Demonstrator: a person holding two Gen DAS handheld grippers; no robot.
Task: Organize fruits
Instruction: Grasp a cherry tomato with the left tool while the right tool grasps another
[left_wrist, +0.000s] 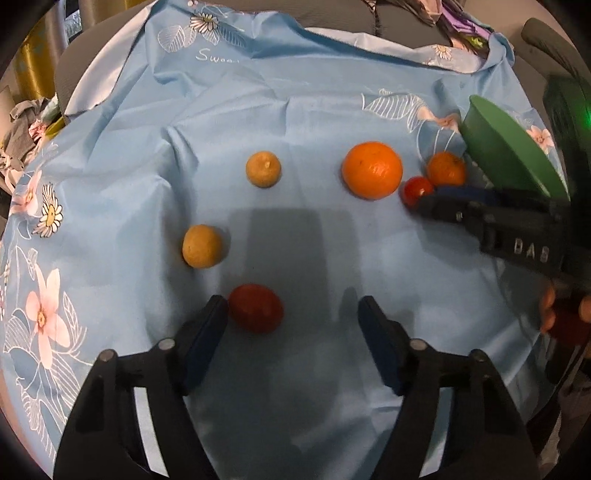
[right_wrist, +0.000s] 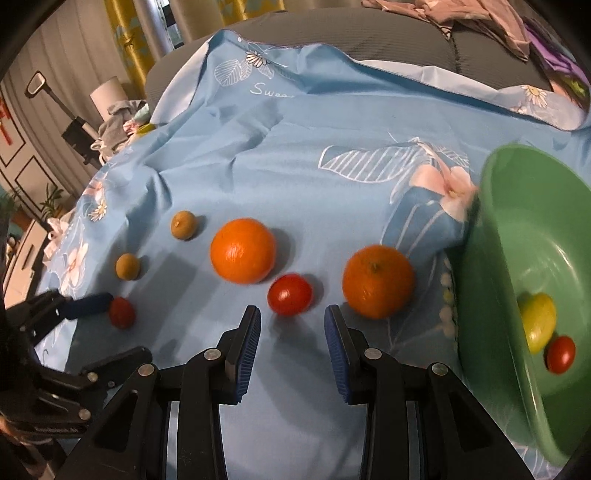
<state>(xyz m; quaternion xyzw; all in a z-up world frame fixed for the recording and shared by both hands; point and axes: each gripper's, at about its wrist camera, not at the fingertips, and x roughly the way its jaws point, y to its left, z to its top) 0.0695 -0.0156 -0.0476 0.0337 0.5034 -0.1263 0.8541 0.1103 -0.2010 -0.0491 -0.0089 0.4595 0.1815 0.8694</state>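
Fruits lie on a blue flowered cloth (left_wrist: 295, 110). My left gripper (left_wrist: 293, 317) is open; a red tomato (left_wrist: 255, 308) lies beside its left finger. Two tan fruits (left_wrist: 202, 246) (left_wrist: 263, 169) lie further off. A big orange (left_wrist: 371, 170) (right_wrist: 243, 250), a small orange (left_wrist: 446, 169) (right_wrist: 378, 281) and a second tomato (left_wrist: 416, 190) (right_wrist: 290, 294) lie to the right. My right gripper (right_wrist: 291, 325) is open, its fingertips just short of that tomato. A green bowl (right_wrist: 491, 258) (left_wrist: 491, 140) holds a yellow fruit (right_wrist: 538, 320) and a red tomato (right_wrist: 560, 353).
The cloth covers a grey cushioned surface (right_wrist: 388, 33). Clothes (right_wrist: 461, 14) lie at the back right. The left gripper shows at the left of the right wrist view (right_wrist: 74, 310). Furniture and clutter stand beyond the cloth's left edge (right_wrist: 92, 122).
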